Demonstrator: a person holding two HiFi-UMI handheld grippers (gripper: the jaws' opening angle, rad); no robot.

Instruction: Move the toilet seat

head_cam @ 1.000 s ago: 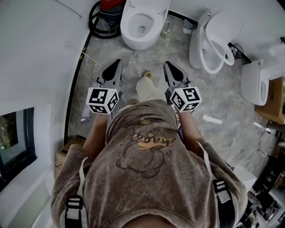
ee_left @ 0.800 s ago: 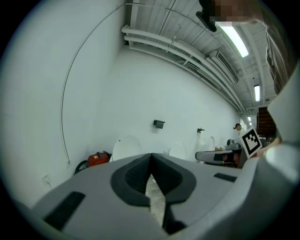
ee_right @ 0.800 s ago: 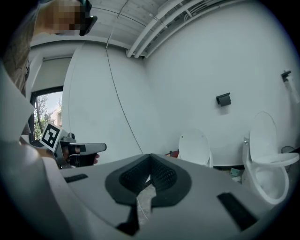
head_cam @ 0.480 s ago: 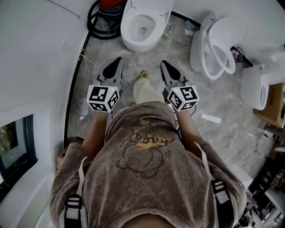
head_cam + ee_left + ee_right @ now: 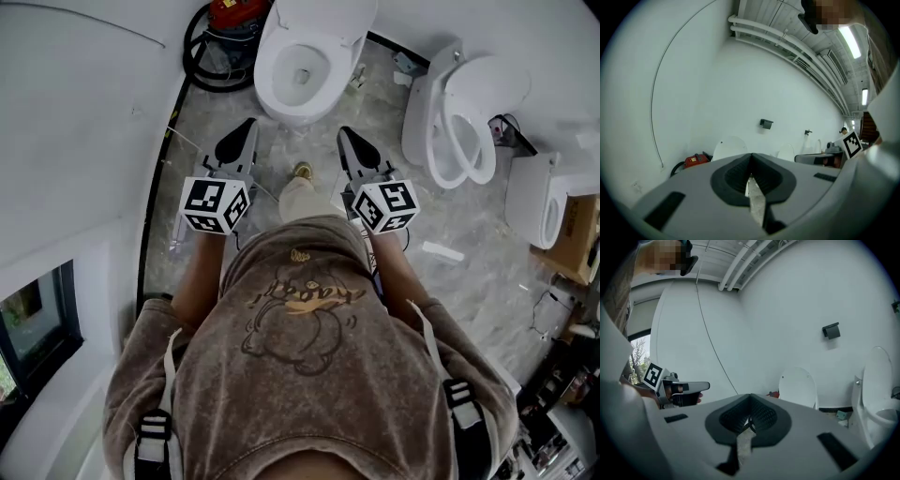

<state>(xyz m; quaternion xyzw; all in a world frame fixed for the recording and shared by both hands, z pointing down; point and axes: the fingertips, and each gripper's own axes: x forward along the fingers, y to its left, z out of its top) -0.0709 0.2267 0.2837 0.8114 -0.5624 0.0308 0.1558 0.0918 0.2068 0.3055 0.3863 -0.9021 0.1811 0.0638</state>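
A white toilet [image 5: 300,61] stands straight ahead against the wall, bowl open and lid [image 5: 323,14] upright behind it. That lid also shows in the left gripper view [image 5: 729,147] and the right gripper view [image 5: 798,386]. A second toilet [image 5: 459,117] to the right has its seat raised. My left gripper [image 5: 244,131] and right gripper [image 5: 349,139] are held side by side in the air short of the front toilet, both shut and empty. Their jaws meet with nothing between them in the left gripper view [image 5: 751,164] and the right gripper view [image 5: 750,411].
A red vacuum with a black hose [image 5: 230,19] sits left of the front toilet. A third toilet [image 5: 539,197] and a cardboard box [image 5: 581,234] stand at the right. A small white piece [image 5: 441,251] lies on the marble floor. A white wall runs along the left.
The view has shifted slightly toward the toilets, and the person's forward foot has drawn back. Both grippers stay shut and level.
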